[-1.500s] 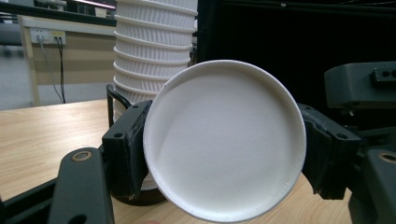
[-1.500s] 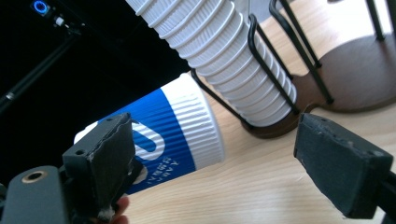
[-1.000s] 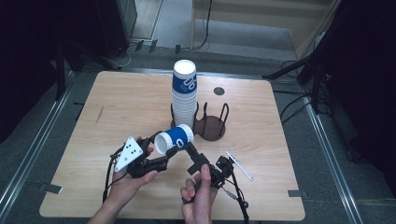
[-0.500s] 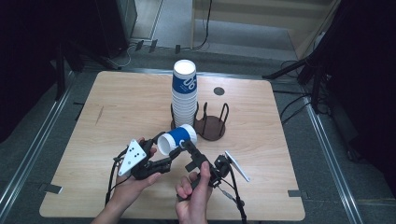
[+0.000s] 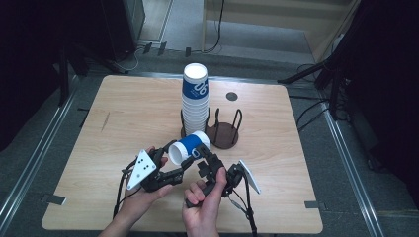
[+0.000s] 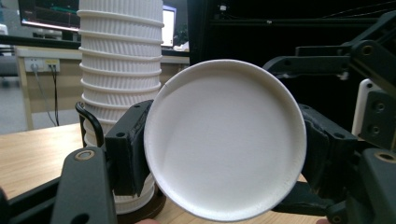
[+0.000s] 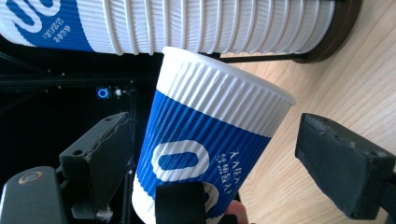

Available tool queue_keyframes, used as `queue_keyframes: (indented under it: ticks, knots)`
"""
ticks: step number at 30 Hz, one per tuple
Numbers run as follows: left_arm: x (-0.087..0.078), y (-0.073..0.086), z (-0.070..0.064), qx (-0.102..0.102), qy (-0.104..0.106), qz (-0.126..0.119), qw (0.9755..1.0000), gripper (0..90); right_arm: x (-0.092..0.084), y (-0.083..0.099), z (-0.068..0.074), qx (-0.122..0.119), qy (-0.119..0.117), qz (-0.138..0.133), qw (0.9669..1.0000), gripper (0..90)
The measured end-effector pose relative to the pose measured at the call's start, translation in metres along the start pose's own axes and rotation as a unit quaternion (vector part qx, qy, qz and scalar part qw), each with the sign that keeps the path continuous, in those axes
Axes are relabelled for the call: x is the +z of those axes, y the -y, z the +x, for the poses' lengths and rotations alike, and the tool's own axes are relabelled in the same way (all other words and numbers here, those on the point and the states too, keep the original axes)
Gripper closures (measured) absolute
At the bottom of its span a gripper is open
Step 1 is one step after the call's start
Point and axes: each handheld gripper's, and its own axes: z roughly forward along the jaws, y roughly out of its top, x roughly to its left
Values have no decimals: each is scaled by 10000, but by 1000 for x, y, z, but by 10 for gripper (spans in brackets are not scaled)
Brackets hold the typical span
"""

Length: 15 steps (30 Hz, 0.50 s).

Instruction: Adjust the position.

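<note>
Hands at the table's near edge work two grippers: the left gripper [image 5: 185,165] clamps a blue-and-white paper cup [image 5: 189,147], lying sideways before the cup stack [image 5: 195,98]. The right gripper [image 5: 207,157] stands spread, jaws flanking the cup. Light and crushable, it probably wants a gentle hold on its ribbed wall.

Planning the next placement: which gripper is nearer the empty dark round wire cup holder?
Right. The right gripper lies just toward the person from the dark holder; the left gripper is farther off, leftward.
</note>
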Motion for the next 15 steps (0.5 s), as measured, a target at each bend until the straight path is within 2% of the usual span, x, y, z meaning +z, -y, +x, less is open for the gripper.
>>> queue_keyframes:
  ticks: [7, 15]
  knots:
    - [0, 0, -2, 65, 34, -5, 10000, 293, 7, -2, -3, 252, -215, 33, 9994, 104]
    - [1, 1, -4, 93, 90, -47, 9999, 294, 17, -4, -9, 510, -313, 200, 9980, 101]
